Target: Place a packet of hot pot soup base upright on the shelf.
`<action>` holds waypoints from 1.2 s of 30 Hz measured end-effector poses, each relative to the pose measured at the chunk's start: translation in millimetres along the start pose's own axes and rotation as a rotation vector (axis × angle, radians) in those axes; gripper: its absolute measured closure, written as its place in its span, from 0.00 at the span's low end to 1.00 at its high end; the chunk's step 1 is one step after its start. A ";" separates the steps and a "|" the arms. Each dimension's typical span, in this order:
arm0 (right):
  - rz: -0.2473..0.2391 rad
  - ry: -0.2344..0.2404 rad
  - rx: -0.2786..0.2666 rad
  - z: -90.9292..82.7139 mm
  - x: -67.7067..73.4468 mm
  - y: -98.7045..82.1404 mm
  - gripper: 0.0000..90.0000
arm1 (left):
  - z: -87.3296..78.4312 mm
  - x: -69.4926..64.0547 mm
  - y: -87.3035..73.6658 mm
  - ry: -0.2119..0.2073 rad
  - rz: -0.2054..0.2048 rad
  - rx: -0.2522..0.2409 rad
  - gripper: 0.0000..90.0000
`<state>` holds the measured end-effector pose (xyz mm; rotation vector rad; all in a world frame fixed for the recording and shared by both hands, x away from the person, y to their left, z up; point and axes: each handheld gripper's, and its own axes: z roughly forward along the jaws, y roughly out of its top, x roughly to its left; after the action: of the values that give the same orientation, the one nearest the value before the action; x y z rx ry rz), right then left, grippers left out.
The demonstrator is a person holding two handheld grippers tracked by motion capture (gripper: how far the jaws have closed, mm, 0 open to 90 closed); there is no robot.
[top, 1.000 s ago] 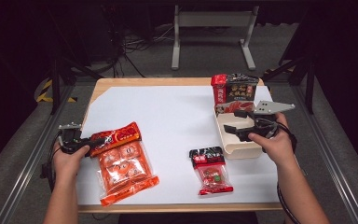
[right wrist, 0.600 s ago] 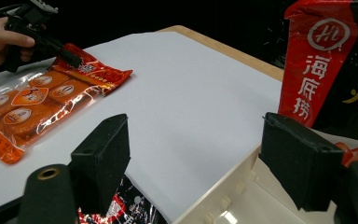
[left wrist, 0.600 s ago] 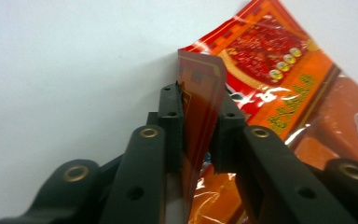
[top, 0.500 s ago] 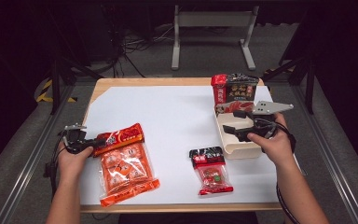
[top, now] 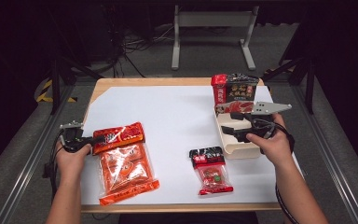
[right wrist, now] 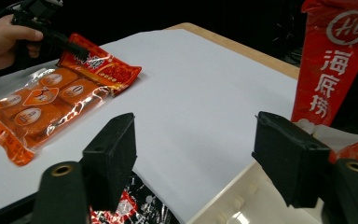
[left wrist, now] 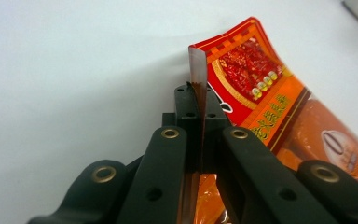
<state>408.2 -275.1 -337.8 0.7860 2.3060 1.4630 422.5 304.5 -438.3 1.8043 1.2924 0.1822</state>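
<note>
An orange-red snack bag (top: 123,161) lies flat at the front left of the white sheet. My left gripper (top: 87,140) is shut on the bag's red top edge (left wrist: 196,88), which stands up thin between the pads. My right gripper (top: 228,124) hovers at the white tray (top: 235,148) on the right. Its jaws stand wide and have just been closing a little. In the right gripper view the gap between its fingertips (right wrist: 200,158) holds only paper and the tray's corner (right wrist: 233,205), and the pads touch nothing.
A red and black packet (top: 235,91) stands upright at the tray's far end, its red side (right wrist: 335,60) close to my right jaw. A small red packet with a black top (top: 209,170) lies at the front middle. The wooden table edge (top: 168,81) frames the sheet.
The left jaws have shut on the snack bag's top edge, and the left hand has edged slightly. The right jaws have narrowed a little, and that hand has stayed put.
</note>
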 end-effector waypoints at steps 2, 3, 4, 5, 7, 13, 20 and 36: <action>-0.004 0.006 0.007 0.4 1.0 0.3 0.41 | -2.5 -2.5 1.9 0.002 0.005 -0.008 1.00; -0.011 0.005 0.010 0.3 1.3 0.6 0.43 | -4.4 -3.7 3.0 0.005 0.015 -0.015 1.00; -0.023 -0.001 0.018 0.2 1.7 1.1 0.46 | -6.9 -6.4 4.6 0.007 0.021 -0.023 1.00; -0.039 -0.012 0.033 -0.2 2.2 1.6 0.49 | -9.2 -8.8 5.9 0.003 0.021 -0.032 1.00; -0.054 -0.015 0.045 -0.7 3.0 2.2 0.54 | -13.3 -11.5 8.0 -0.004 0.024 -0.052 1.00; -0.049 0.008 0.056 -1.8 4.4 3.3 0.62 | -24.4 -22.6 15.9 -0.007 0.052 -0.094 1.00; -0.053 0.025 0.064 -5.1 8.1 6.7 0.71 | -33.1 -34.5 24.1 -0.025 0.078 -0.135 1.00; -0.019 0.045 0.044 -10.1 12.8 11.6 0.77 | -58.3 -86.8 53.2 -0.088 0.220 -0.226 1.00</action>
<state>395.9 -271.1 -322.4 0.7485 2.3798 1.4405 387.5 262.5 -334.5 1.7357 0.9696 0.3518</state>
